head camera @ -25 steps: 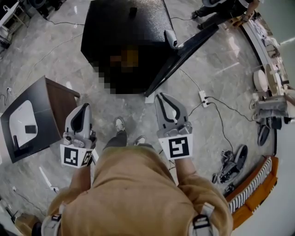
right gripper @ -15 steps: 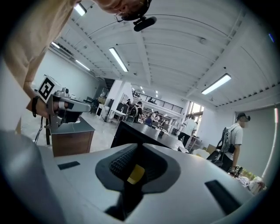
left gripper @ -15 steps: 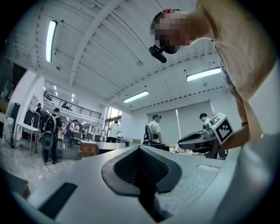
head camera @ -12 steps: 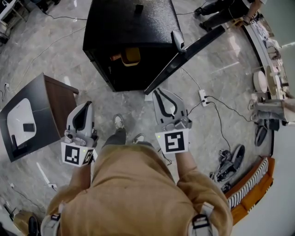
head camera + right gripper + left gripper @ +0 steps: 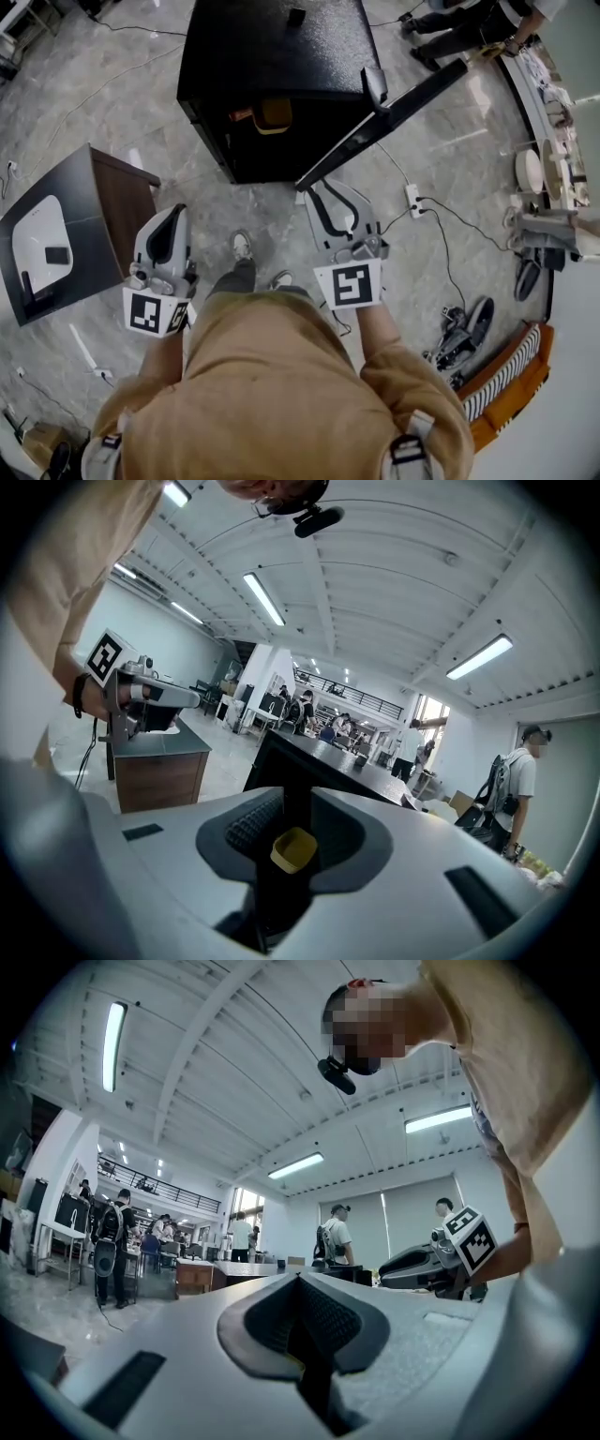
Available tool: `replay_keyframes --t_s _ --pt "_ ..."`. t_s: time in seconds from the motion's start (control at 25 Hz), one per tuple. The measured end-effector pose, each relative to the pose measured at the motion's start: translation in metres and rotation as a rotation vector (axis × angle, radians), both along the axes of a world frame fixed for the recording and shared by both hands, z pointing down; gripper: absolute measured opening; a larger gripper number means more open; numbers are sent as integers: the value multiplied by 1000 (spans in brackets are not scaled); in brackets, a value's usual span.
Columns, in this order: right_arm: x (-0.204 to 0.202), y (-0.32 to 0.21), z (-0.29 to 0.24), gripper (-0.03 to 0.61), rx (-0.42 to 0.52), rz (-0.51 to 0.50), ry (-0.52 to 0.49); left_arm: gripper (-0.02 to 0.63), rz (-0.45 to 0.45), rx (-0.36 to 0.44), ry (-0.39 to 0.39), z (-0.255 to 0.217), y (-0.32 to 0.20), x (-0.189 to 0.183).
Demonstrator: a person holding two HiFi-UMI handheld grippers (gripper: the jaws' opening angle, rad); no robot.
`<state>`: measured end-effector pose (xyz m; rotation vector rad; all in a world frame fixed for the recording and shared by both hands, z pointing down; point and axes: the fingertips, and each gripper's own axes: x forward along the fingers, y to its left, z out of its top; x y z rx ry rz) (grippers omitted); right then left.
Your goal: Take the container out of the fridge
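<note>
R jaws newly apart, container beyond

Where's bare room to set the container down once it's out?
Bare floor between the fridge front and the side table. Fridge top is free bar one small dark object. Crowded right of the open door: power strip, dark gear.

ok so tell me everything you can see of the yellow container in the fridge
The container is a small mustard-yellow tub, plastic-looking, squarish with rounded corners and, in the right gripper view, open-topped. It stands upright in the dark inside of the black fridge, near the front opening, whose door stands open. A small reddish bit shows at its left; whether it belongs to it is unclear. Nothing grips it.
</note>
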<state>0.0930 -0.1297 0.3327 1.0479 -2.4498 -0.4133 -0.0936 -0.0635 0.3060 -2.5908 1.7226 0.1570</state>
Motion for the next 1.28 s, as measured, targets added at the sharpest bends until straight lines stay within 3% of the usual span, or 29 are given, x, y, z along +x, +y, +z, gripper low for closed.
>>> replay_keyframes --t_s 0.32,1.28 --pt "-14 -17 27 83 13 -22 98 0 -1 -15 13 9 -7 -7" --pt "-42 -60 62 86 35 -61 238 0 25 -18 19 21 -34 -22"
